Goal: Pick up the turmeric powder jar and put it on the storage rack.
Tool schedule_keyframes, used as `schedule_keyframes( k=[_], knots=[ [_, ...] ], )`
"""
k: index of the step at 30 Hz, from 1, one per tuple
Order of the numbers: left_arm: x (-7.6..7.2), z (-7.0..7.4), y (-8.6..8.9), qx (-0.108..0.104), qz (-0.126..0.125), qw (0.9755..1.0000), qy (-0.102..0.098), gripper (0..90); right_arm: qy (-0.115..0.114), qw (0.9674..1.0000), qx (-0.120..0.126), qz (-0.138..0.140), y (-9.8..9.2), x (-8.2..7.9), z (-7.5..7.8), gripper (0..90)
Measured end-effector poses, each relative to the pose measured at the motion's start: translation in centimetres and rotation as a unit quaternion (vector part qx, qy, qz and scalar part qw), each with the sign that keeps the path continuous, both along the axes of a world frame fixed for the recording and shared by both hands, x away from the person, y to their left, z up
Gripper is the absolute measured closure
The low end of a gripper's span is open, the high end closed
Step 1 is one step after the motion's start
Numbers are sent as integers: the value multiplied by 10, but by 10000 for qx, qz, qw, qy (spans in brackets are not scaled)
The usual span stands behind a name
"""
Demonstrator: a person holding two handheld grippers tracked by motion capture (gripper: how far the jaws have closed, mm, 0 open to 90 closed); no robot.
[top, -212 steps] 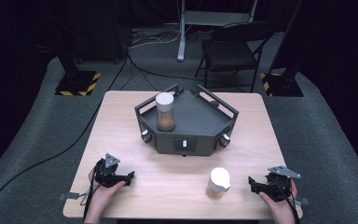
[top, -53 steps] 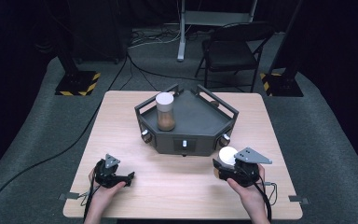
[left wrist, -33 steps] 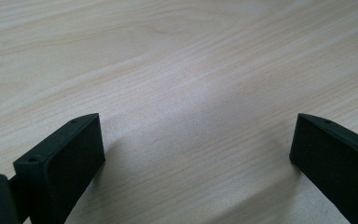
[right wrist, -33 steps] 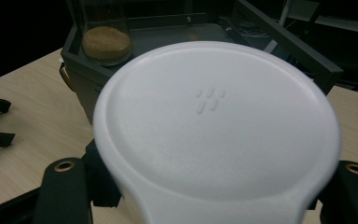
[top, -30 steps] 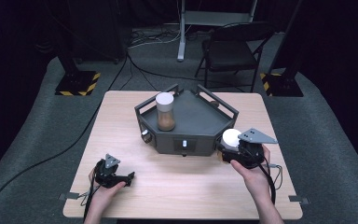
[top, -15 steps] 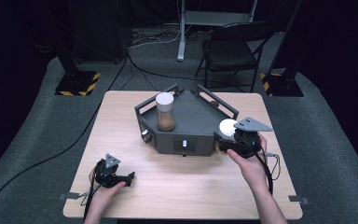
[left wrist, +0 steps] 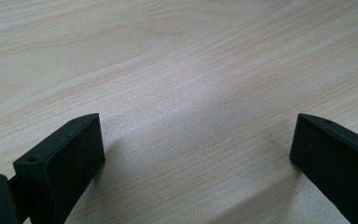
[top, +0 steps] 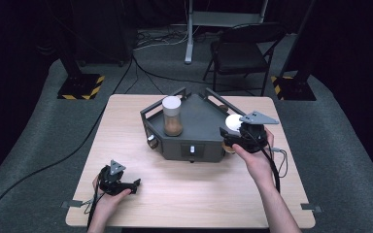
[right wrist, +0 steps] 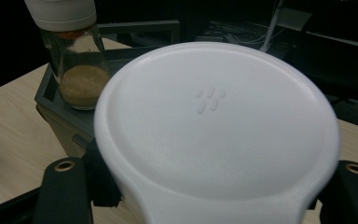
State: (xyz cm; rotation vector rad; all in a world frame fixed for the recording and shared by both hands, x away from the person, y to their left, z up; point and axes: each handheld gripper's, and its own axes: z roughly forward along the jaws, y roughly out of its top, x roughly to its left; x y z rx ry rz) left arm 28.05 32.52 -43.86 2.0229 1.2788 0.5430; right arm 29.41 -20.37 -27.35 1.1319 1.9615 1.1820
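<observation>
The right gripper (top: 237, 137), clamped on the white-lidded jar (right wrist: 216, 128), could knock it against the grey tray's (top: 201, 124) right rail, while the left gripper (left wrist: 196, 154) rests with jaws apart on the table (top: 184, 189)

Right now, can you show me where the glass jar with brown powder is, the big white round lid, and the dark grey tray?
glass jar with brown powder (top: 173, 124), high view, on its glass side.
big white round lid (right wrist: 214, 121), right gripper view, middle of its top.
dark grey tray (top: 201, 121), high view, on its bare floor.
</observation>
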Motion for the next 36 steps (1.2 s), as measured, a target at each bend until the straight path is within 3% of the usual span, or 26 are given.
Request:
schedule_keyframes(
  k=[21, 36],
  knots=[
    [1, 0, 0, 13, -31, 10000, 6, 28, -73, 10000, 8, 5, 22, 38, 6, 295],
    [1, 0, 0, -8, -46, 10000, -4, 28, 88, 9998, 157, 49, 31, 69, -1, 295]
  ],
)
